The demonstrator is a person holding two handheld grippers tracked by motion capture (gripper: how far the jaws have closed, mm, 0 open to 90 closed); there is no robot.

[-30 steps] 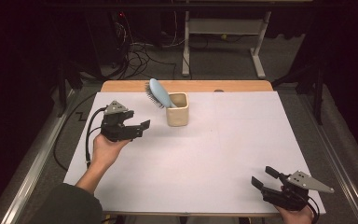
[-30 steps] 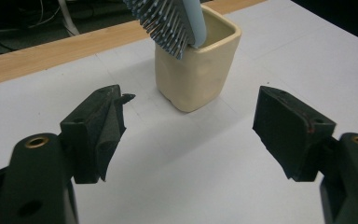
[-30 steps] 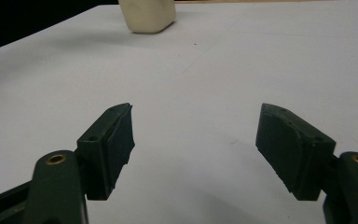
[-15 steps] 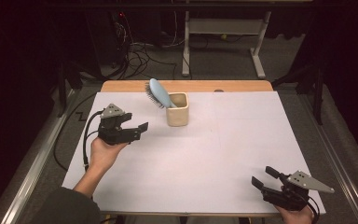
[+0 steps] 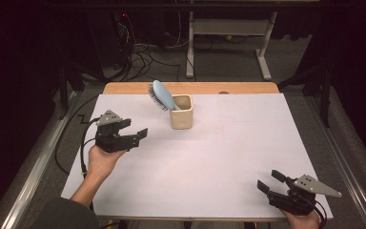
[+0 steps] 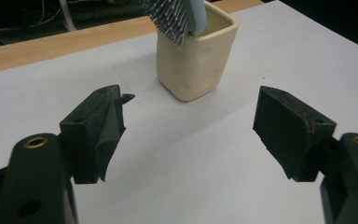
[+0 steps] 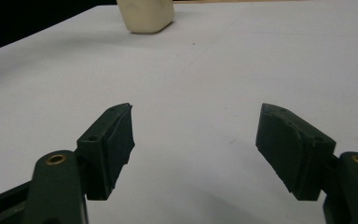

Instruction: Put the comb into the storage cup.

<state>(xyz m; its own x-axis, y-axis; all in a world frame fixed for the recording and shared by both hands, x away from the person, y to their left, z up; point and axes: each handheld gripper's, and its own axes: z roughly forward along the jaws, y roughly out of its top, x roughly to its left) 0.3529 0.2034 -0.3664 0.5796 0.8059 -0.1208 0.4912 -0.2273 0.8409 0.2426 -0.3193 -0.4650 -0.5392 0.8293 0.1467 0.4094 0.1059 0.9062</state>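
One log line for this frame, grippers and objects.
left gripper: open, empty | right gripper: open, empty | light-blue hairbrush: in cream square cup

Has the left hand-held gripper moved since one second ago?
Yes. The left hand-held gripper drew slightly back toward the person, away from the cup, which stayed put.

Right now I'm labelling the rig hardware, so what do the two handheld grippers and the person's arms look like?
Both grippers are black: the left gripper and right gripper each carry a grey three-cornered plate on top, trail a black cable, and have two blocky jaws with brass-coloured fittings at their bases. The left forearm is bare, ending in a dark grey sleeve.
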